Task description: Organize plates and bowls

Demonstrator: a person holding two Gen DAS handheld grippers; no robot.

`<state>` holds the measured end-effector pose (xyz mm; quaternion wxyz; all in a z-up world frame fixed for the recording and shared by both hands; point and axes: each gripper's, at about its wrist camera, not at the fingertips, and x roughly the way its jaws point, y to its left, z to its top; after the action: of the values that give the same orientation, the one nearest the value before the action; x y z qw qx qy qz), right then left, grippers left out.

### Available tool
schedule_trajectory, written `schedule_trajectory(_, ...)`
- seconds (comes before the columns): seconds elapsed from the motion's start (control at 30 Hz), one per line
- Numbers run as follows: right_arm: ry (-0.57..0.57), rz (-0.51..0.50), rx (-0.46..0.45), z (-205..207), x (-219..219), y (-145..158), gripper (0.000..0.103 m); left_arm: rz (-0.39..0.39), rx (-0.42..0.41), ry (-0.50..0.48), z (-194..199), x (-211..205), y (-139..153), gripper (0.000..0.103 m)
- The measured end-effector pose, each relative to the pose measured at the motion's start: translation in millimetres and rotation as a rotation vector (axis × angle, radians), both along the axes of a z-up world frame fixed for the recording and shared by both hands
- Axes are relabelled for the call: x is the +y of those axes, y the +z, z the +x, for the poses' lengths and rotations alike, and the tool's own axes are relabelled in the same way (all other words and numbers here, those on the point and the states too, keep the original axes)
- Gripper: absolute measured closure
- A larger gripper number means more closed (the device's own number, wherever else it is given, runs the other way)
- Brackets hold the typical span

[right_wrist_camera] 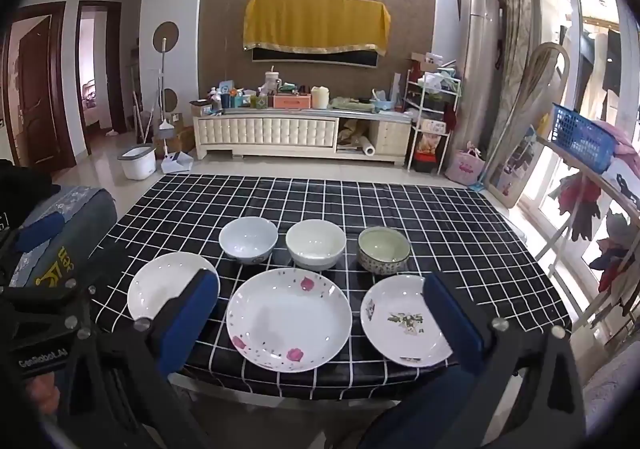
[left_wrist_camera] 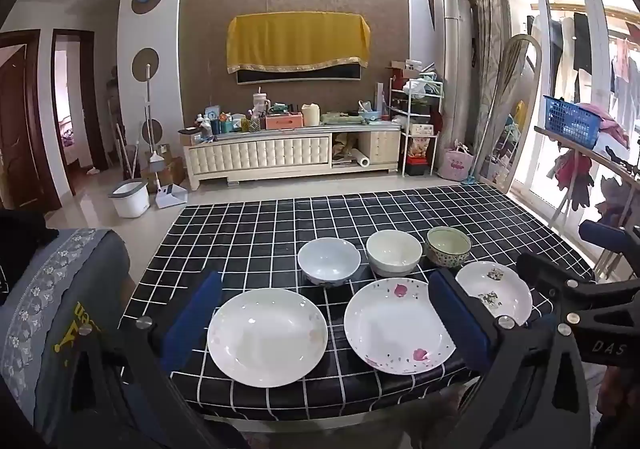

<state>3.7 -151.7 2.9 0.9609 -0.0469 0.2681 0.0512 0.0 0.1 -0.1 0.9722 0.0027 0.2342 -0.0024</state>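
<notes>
- The left claw (left_wrist_camera: 326,323) stands spread as wide as it goes, its blue pads (left_wrist_camera: 192,319) apart and pinching nothing; it tilts downward over the near edge of the table (left_wrist_camera: 248,233), which wears a black cloth with a white grid.
- Between and beneath its pads lies the plain white round plate (left_wrist_camera: 267,337), with the white round plate with pink petals (left_wrist_camera: 398,325) just to the right; the right pad covers part of that plate's rim in the left wrist view.
- The right claw (right_wrist_camera: 320,323) is likewise spread fully, empty, tilted downward toward the petal plate, which sits centred between its pads.
- Its right pad overlaps the small white round plate with green sprigs (right_wrist_camera: 404,321) in the picture; whether it touches, I cannot tell.
- Behind the plates, in a row from left to right: a pale blue-white bowl (right_wrist_camera: 248,239), a cream bowl (right_wrist_camera: 315,244), and a green-patterned bowl (right_wrist_camera: 384,249), each apart from its neighbour.
- At the far left, a grey embroidered cushion (left_wrist_camera: 60,301) sits beside the table.
- In the right wrist view, the left claw's black frame shows at the left edge.
</notes>
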Motion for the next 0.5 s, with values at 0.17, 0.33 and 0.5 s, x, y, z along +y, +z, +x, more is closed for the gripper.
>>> schedule_trajectory(0.17,0.008,-0.002,-0.002,-5,4,-3,0.0,0.019,-0.018,0.01,-10,-6,0,0.001)
schedule_trajectory(0.33,0.007,0.004,0.006,-6,4,-3,0.0,0.004,0.014,0.01,-4,1,-3,0.001)
schedule_trajectory(0.5,0.018,0.002,0.023,-3,2,-2,0.0,0.005,0.021,0.0,1,-2,-2,0.001)
